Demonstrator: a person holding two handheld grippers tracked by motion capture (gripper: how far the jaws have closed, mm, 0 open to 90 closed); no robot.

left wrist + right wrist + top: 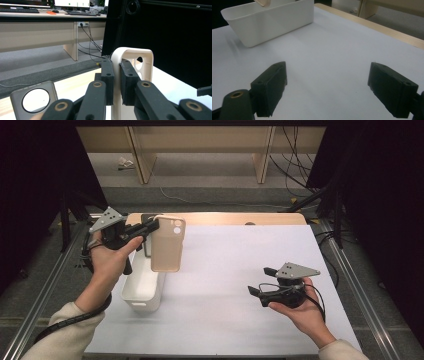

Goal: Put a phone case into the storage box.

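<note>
Fingers (pixel 108 75) pinch beige phone case (pixel 132 60) edge between them

My left gripper (pixel 152 226) hides the beige phone case's (pixel 168 244) near edge; the case covers part of the white bin (pixel 142 287) and the grey phone (pixel 33 100).

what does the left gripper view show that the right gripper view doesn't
Left gripper view: the left gripper with its jaws clamped on the side wall of a beige phone case, near its camera holes; a grey phone case with a round cutout below it; desks and cables behind.

Right gripper view: the right gripper, jaws wide apart with nothing between them, low over the table, and a white bin farther off.

Both: the white table surface, and the beige phone case, which the right gripper view catches at its top edge above the bin.
</note>
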